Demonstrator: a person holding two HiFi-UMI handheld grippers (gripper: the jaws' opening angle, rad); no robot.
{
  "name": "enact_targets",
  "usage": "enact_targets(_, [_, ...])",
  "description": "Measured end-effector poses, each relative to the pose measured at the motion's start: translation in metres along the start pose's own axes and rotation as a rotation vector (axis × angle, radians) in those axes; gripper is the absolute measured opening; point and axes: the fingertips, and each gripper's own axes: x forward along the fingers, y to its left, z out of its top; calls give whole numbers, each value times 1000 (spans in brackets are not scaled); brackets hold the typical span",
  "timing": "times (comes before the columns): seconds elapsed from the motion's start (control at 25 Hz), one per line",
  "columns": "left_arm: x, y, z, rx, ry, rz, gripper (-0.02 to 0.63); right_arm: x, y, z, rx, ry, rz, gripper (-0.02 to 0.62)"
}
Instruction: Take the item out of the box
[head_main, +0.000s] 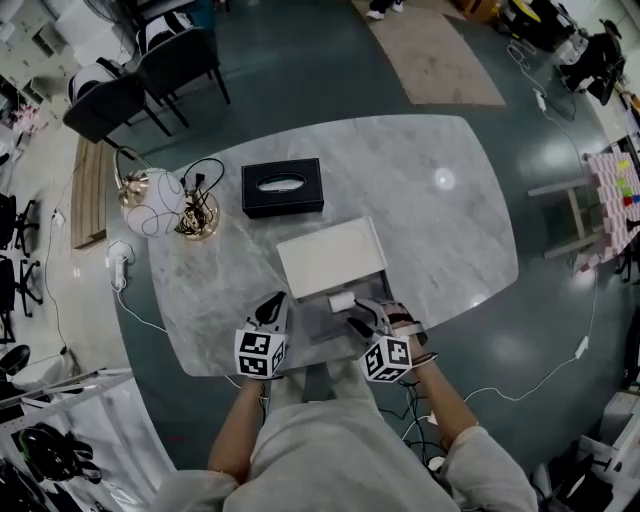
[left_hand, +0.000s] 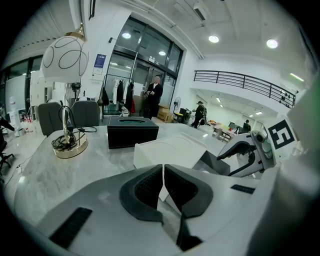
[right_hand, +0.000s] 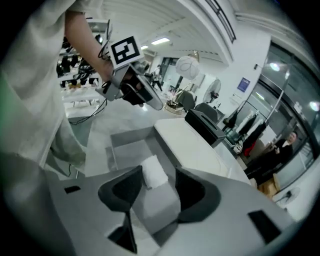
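1. Jaws of the right gripper (right_hand: 159, 182) stand apart, released, with a small white item (right_hand: 154, 171) showing between them, not gripped.
2. That item lies inside the open grey box (right_hand: 122, 150), close to its raised white lid (right_hand: 190, 142).
3. The left gripper (left_hand: 163, 169) is clenched on nothing, near the box.
4. A black tissue box (head_main: 282, 187) and a lamp (head_main: 150, 200) sit farther off on the marble table (head_main: 430, 230).
5. Judging by this, opening is done; closing, lifting and removal remain.
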Motion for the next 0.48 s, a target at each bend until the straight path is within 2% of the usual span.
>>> enact_targets(0.24, [-1,-1,1,-2,2,-2,21,10,6,0,-269,70,45,209])
enact_targets(0.32, [-2,0,0,-7,2,0,21,14,8,-1,-314,89,64,209])
enact_targets(0.48, [-3,2,-2,-10,4,3,21,21,6,-1,-333,102,85,216])
